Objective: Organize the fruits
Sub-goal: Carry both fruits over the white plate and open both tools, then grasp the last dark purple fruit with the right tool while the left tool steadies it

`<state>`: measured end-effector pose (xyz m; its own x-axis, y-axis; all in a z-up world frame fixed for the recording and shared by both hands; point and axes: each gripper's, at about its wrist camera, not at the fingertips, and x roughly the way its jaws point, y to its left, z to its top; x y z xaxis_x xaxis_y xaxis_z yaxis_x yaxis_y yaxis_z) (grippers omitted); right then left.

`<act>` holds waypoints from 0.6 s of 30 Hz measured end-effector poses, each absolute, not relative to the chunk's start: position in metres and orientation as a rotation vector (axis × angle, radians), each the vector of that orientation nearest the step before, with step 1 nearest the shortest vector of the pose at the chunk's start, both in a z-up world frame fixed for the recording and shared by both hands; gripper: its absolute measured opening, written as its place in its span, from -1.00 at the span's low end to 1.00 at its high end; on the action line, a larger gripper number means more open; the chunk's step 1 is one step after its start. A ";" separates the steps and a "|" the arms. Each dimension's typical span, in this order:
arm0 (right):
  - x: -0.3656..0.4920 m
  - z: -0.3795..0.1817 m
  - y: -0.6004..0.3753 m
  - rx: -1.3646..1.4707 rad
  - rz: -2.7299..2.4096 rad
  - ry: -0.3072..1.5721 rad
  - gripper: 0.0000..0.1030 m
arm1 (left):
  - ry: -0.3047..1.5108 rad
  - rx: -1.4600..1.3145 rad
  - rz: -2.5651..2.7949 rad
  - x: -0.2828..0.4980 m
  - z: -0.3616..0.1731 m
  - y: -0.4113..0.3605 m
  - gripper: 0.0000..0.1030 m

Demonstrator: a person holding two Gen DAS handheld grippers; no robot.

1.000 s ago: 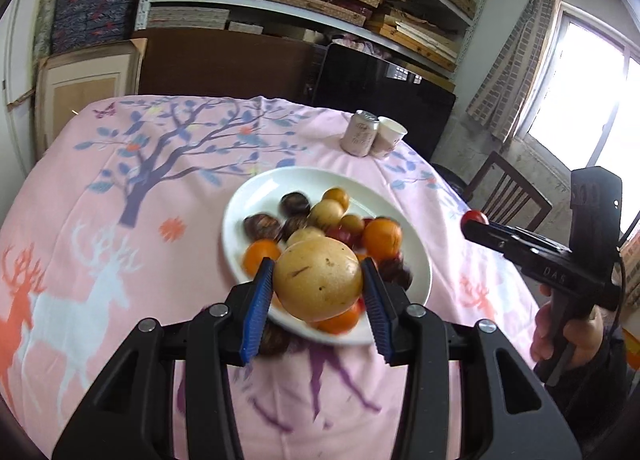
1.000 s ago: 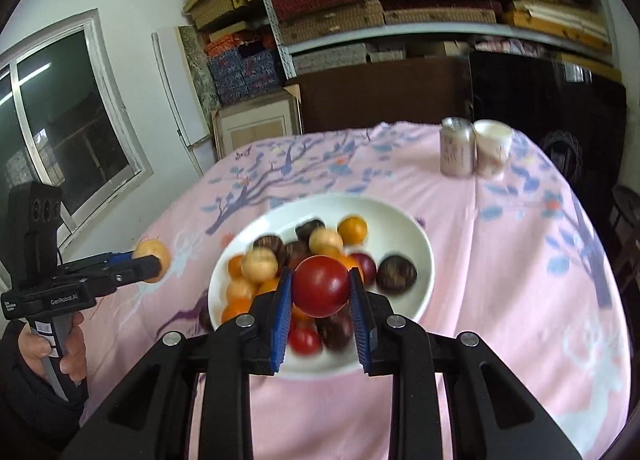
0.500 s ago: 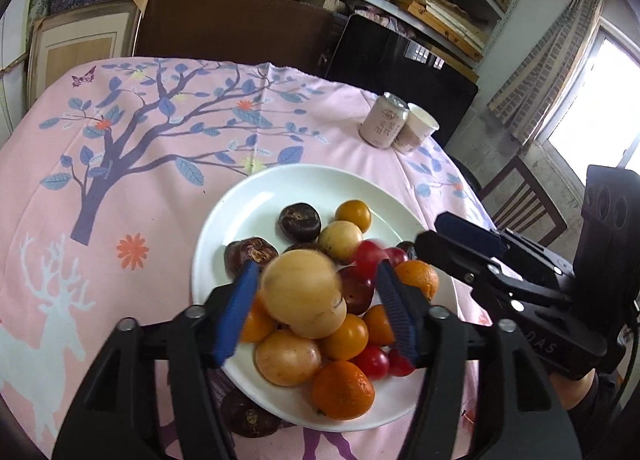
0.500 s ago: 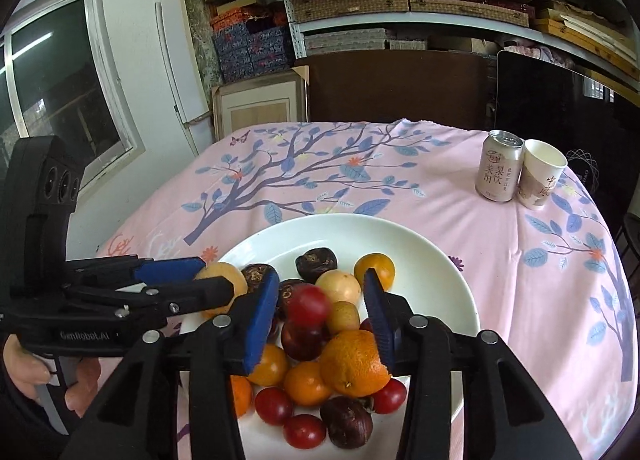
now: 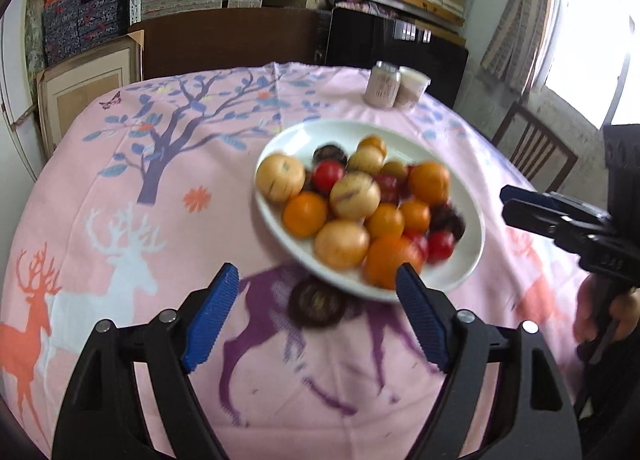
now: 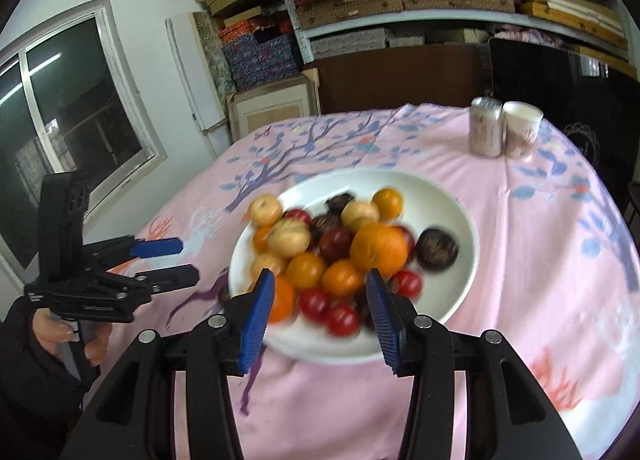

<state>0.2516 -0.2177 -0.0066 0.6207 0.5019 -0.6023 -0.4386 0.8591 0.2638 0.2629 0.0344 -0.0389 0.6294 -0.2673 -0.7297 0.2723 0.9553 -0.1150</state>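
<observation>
- Both hands look to be between placements: the left hand-held gripper (image 5: pixel 316 312) has just been opening and stands wide with nothing between its blue pads, hanging over the pink cloth at the near edge of the white plate (image 5: pixel 464 272).
- The right hand-held gripper (image 6: pixel 318 308) has also just been opening, to a moderate gap; it holds nothing and hangs over the plate's near rim, with fruit showing through the gap.
- The fruits (image 5: pixel 356 196) are piled on the plate: pale yellow round ones, oranges, small red tomato-like ones and dark wrinkled ones.
- One dark fruit (image 5: pixel 318 302) lies off the plate on the cloth, just at its near rim, partly tucked under the edge.
- I'd judge the next move is to fetch that stray fruit; it calls for lowering the open left jaws around it without knocking the plate.
- The surface (image 5: pixel 132 220) wears a pink cloth printed with deer and a blue tree; at its far right stand a can (image 6: pixel 485 126) and a paper cup (image 6: pixel 521 128), touching.
- Behind are shelves of stacked boxes, a window and a wooden chair.
</observation>
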 end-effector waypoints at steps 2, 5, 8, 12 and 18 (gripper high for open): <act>0.239 -0.020 -0.205 0.100 0.591 0.760 -0.07 | 0.845 0.054 -0.297 0.257 -0.050 0.039 0.52; 0.222 -0.038 -0.180 0.065 0.663 0.806 -0.07 | 0.836 0.146 -0.312 0.256 -0.064 0.045 0.52; 0.219 -0.048 -0.169 0.068 0.682 0.840 -0.07 | 0.827 0.194 -0.364 0.265 -0.076 0.047 0.52; 0.221 -0.055 -0.171 0.087 0.649 0.867 -0.07 | 0.841 0.250 -0.480 0.279 -0.088 0.030 0.53; 0.221 -0.057 -0.175 0.085 0.632 0.865 -0.07 | 0.875 0.318 -0.596 0.277 -0.099 0.002 0.31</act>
<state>0.2205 -0.1747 -0.0574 0.4797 0.5501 -0.6836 -0.4838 0.8158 0.3170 0.2767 0.0023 -0.0993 0.4945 -0.3565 -0.7927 0.6077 0.7938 0.0221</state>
